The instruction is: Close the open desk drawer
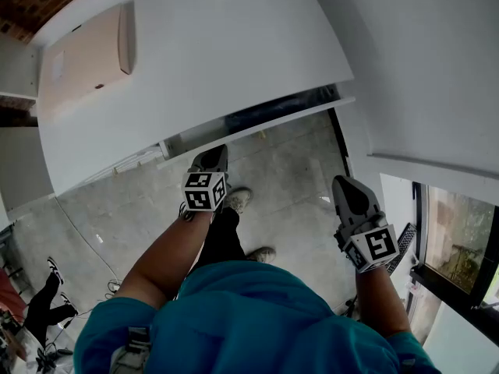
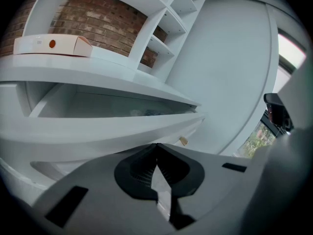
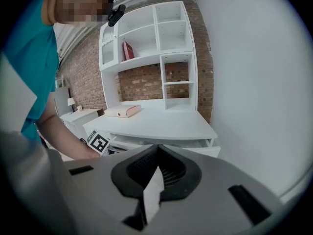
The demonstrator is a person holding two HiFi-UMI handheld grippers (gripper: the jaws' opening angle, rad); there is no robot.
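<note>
The white desk (image 1: 195, 61) has its shallow drawer (image 1: 257, 123) pulled out a short way under the top. In the left gripper view the drawer front (image 2: 98, 127) runs right across, with the open tray (image 2: 98, 106) above it. My left gripper (image 1: 210, 156) is shut and empty, its tips (image 2: 156, 145) close against the lower edge of the drawer front; whether they touch is unclear. My right gripper (image 1: 347, 184) hangs further right over the floor, shut and empty, back from the desk. From there the drawer (image 3: 208, 151) shows beyond its jaws (image 3: 157, 146).
A flat pale box (image 1: 82, 61) lies on the desk's left part. White shelves (image 3: 161, 48) rise against a brick wall behind the desk. A white wall (image 1: 421, 68) and a window (image 1: 460, 240) close the right side. My shoes (image 1: 238, 201) stand on the concrete floor.
</note>
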